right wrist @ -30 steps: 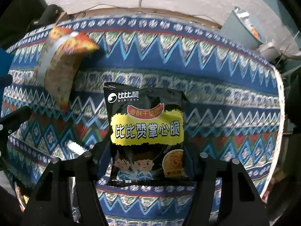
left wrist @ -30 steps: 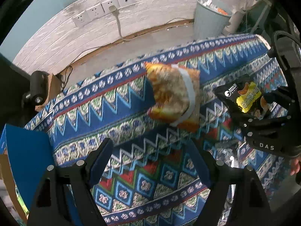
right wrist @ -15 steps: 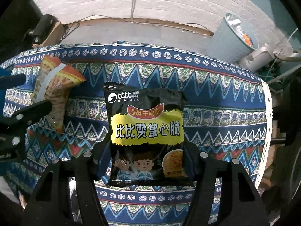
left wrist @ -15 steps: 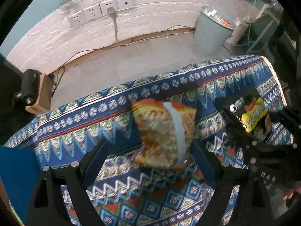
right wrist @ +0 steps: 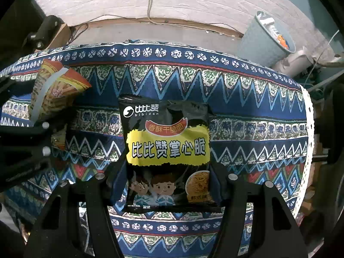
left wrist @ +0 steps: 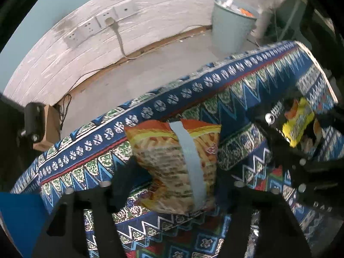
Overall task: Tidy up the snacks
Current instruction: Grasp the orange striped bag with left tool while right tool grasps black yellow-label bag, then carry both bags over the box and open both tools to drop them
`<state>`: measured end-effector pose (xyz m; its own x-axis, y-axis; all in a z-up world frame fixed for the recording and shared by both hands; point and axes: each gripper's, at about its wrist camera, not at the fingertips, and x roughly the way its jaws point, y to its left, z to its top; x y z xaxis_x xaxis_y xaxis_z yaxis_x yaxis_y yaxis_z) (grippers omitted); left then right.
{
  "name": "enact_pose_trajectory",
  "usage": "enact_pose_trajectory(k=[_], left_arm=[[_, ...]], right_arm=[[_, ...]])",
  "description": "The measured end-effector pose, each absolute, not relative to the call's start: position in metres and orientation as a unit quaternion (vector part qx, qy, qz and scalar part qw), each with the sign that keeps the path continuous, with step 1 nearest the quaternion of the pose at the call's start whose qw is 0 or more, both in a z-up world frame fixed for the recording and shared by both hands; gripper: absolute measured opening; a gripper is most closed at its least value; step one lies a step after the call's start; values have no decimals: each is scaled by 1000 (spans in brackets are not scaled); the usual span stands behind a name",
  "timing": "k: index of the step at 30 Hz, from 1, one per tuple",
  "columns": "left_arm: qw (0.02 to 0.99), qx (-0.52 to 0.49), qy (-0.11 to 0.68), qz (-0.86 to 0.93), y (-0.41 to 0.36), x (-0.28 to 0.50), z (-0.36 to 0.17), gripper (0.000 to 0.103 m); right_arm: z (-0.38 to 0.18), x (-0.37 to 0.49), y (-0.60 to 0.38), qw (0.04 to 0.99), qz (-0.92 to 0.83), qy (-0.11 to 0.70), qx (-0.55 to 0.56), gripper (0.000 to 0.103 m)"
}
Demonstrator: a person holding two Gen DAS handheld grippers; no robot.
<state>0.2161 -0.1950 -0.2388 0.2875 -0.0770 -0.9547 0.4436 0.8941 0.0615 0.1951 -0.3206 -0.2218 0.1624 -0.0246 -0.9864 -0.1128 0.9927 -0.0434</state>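
Observation:
An orange snack bag (left wrist: 172,163) with a pale band across it lies on the patterned blue tablecloth (left wrist: 193,90). My left gripper (left wrist: 174,178) straddles it from above and its jaws are closing. The right finger touches the bag's edge, while a dark gap remains at the left finger (left wrist: 123,178). My right gripper (right wrist: 168,178) is shut on the lower part of a black snack bag (right wrist: 167,142) with a yellow label, held above the cloth. The right wrist view shows the orange bag (right wrist: 53,86) at the left with the left gripper's frame over it. The black bag (left wrist: 296,124) shows at the right of the left wrist view.
The table's far edge (right wrist: 172,51) drops to a grey floor before a white brick wall with sockets. A grey-blue bin (left wrist: 230,28) with rubbish stands on the floor at the back right. A flat blue panel (left wrist: 19,219) lies at the near left. A cardboard box with a black device (left wrist: 32,120) sits far left.
My left gripper has come forward and down over the orange bag, which now lies between its fingers, and the jaws have narrowed. The right gripper has kept still with the black bag.

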Motion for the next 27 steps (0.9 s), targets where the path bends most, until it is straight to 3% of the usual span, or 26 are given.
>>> enact_pose_trajectory(k=[9, 27], left_arm=[[792, 178, 558, -171, -186, 207, -232, 46], [816, 142, 541, -146, -141, 161, -175, 45]], right_arm=[[-214, 189, -322, 766, 35, 641, -47, 64], [-161, 163, -296, 785, 57, 616, -39, 64]])
